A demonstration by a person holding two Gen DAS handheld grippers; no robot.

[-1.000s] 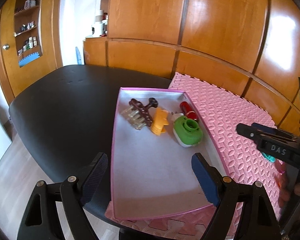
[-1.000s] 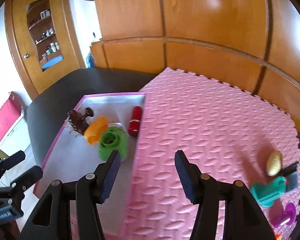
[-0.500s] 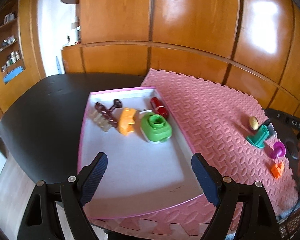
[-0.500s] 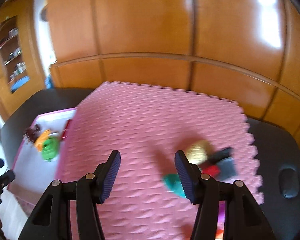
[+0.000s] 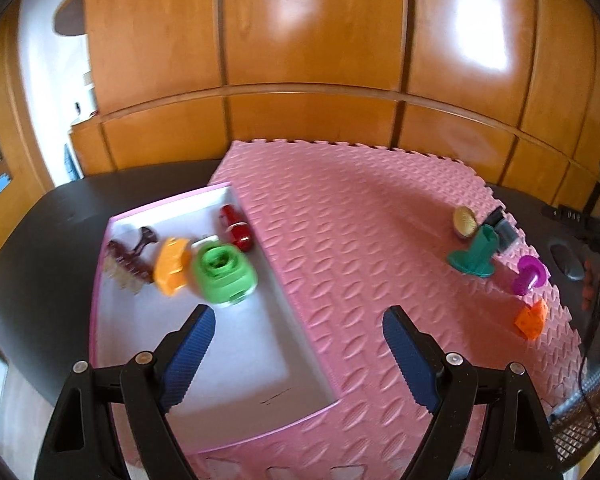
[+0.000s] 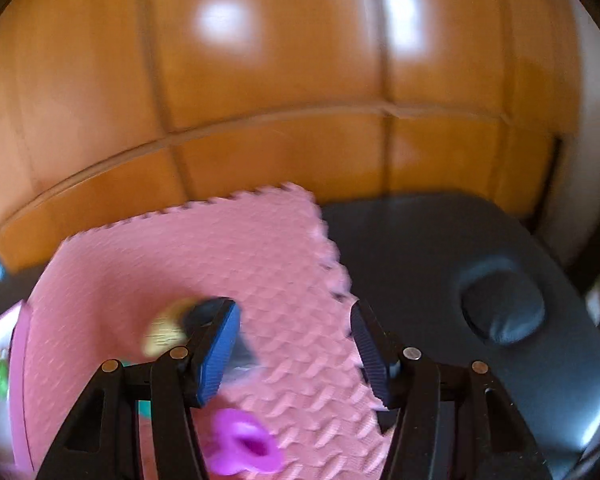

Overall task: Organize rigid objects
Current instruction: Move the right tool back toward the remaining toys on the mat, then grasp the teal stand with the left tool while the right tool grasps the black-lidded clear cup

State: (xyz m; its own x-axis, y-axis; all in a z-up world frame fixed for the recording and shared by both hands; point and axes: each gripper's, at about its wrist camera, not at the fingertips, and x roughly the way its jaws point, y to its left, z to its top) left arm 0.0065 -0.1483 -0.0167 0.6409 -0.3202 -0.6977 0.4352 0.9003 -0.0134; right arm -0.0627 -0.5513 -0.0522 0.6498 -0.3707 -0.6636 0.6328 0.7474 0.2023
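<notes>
Low in the left wrist frame, left gripper (image 5: 296, 354) spread wide, blue pads parted, nothing between them, hovering above the near edge of the pink-rimmed tray (image 5: 236, 364) and the pink foam mat (image 5: 360, 240). Just beyond the left pad, inside the tray: green round piece (image 5: 224, 272), orange clip (image 5: 172, 266) touching its left side, dark brown comb-like clip (image 5: 130, 258) further left, red cylinder (image 5: 236, 228) against the tray's right wall. Tray sitting at the mat's left edge, on the black table (image 5: 48, 232).

Over at the right of that frame, loose things clustered near the mat's far right edge: teal piece (image 5: 476, 250), gold oval (image 5: 466, 220) just behind it, dark grey block (image 5: 502, 228) beside that, purple knob (image 5: 532, 276), orange piece (image 5: 532, 320) nearest the bottom.

Low in the right wrist frame, right gripper (image 6: 294, 354) also released, pads well apart, bare mat (image 6: 220, 264) showing between them. Heavy blur here. Purple knob (image 6: 244, 446) below the left pad at bottom centre; gold oval (image 6: 166, 330) and a dark shape smeared just left of and behind that pad. Black table (image 6: 440, 264) with an oval dimple filling the right half. Orange wood panelling (image 6: 260, 80) across the top.
</notes>
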